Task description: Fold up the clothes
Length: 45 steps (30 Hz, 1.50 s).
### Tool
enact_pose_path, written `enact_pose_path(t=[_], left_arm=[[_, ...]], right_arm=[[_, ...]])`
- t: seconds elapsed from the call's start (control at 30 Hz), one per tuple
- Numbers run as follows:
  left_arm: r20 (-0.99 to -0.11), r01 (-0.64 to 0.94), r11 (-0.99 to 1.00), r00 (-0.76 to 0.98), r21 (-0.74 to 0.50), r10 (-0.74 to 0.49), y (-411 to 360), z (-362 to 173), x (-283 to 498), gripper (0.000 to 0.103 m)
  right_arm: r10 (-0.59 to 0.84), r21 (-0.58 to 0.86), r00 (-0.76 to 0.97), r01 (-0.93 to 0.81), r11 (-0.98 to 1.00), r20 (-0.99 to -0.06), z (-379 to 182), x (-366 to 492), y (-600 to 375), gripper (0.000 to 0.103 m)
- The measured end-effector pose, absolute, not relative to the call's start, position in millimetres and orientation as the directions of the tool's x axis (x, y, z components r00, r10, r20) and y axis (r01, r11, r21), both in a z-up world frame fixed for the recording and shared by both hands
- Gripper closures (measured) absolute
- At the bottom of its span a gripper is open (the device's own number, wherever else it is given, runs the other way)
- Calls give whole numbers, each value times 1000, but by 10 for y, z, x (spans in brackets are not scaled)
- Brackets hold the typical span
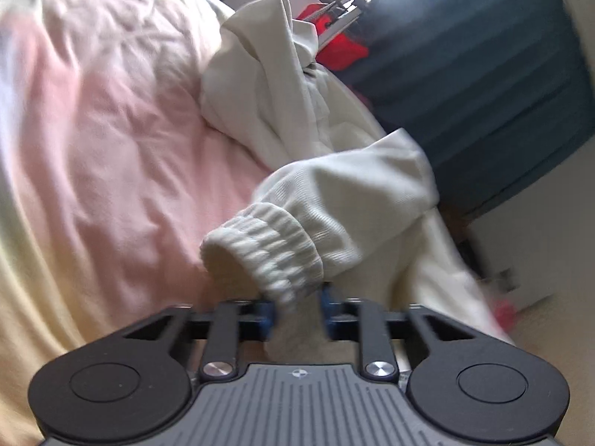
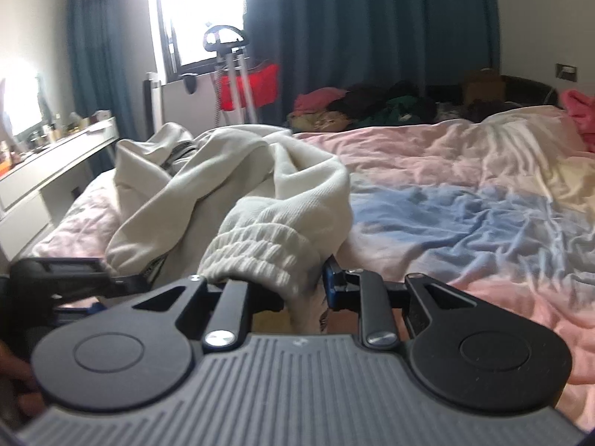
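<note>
**Fold hasn't started yet: both grippers just have a cuff each**

So here's where things stand. The cream sweatshirt is a rumpled heap on the near-left part of the bed, bunched up and twisted, with no flat panel and no crease laid in anywhere. I'd call it the very beginning: grabbed, not spread, not folded.

The left gripper is clamped onto cloth just below a ribbed cuff, with fabric pinched between the blue pads. The right gripper looks the same, closed on the material right behind the other ribbed cuff. In the right wrist view the left gripper sits just beside it on the left, so both sleeve ends are close together.

What's left, by my guess: pull the sleeves apart, lay the body flat on the sheet, then do the actual folds. Basically everything.

Containers: none that I can see. There's a loose pile of dark and red clothes at the far end of the bed, not in a basket or anything.
</note>
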<state>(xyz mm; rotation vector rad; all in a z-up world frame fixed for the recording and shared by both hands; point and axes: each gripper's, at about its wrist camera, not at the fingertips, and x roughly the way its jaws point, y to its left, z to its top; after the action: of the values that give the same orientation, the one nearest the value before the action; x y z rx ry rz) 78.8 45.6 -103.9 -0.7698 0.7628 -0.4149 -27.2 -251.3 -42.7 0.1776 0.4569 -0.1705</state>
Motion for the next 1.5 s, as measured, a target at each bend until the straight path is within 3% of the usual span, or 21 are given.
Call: enact_pose_path(t=[0.17,0.3,0.43,0.53,0.63,0.67,0.83,0.93,1.03,1.1,1.13,1.2,1.33,1.4,1.5], left_arm=[[-285,165,551,716,-818,-637,638,-845,640,91],[-137,134,413,815,-901,-563,981,-768,604,94],[-221,-28,419,880,-908,-421,1256,-876,797,95],[-385,-164,529,858,-833,-340,1293,-1005,1056,95],[-505,-235,619,808,-749,-304,1284,-1114,1248,95],[-515,-240,623,801,-744,-307,1285,-1136,1267,94],[-535,-200,668,772,-717,-343,1305,-1015,1248,93],[-588,-165,730,719,-663,-371,1285,-857,1233,92],[-634,-100,794,665,-599,-395,1284,-704,1215,80],[-645,-25,838,651,-545,-400,1286,-614,1164,57],[-631,29,872,679,-488,-376,1277,-565,1086,53],[-574,113,914,746,-390,-337,1254,-511,960,35],[-533,151,898,760,-413,-373,1214,-570,1177,30],[-525,163,876,745,-454,-411,1192,-636,1352,29],[-593,179,884,682,-433,-428,1043,-886,1556,30]], right_arm=[[-131,131,873,215,968,-469,-452,-237,-2540,78],[-117,80,851,183,980,-512,-530,-151,-2468,69],[-24,32,811,53,998,-584,-650,-51,-2283,62],[52,4,787,-63,998,-615,-703,-33,-2104,35],[151,69,761,-138,988,-631,-695,-64,-2074,28],[186,108,752,-153,982,-632,-684,-76,-2093,21],[398,540,748,-63,839,-531,-631,-102,-2651,21],[385,671,787,51,739,-483,-725,-116,-2954,21],[316,712,811,166,682,-492,-808,-113,-3142,19],[295,736,813,223,639,-502,-904,-85,-3213,19],[287,750,812,254,611,-509,-961,-65,-3243,20],[256,768,811,323,552,-526,-1061,-44,-3299,19],[286,863,850,316,395,-442,-1214,-104,-3362,20],[273,840,845,315,442,-460,-1192,-70,-3319,19],[250,787,812,356,504,-528,-1218,7,-3276,19]])
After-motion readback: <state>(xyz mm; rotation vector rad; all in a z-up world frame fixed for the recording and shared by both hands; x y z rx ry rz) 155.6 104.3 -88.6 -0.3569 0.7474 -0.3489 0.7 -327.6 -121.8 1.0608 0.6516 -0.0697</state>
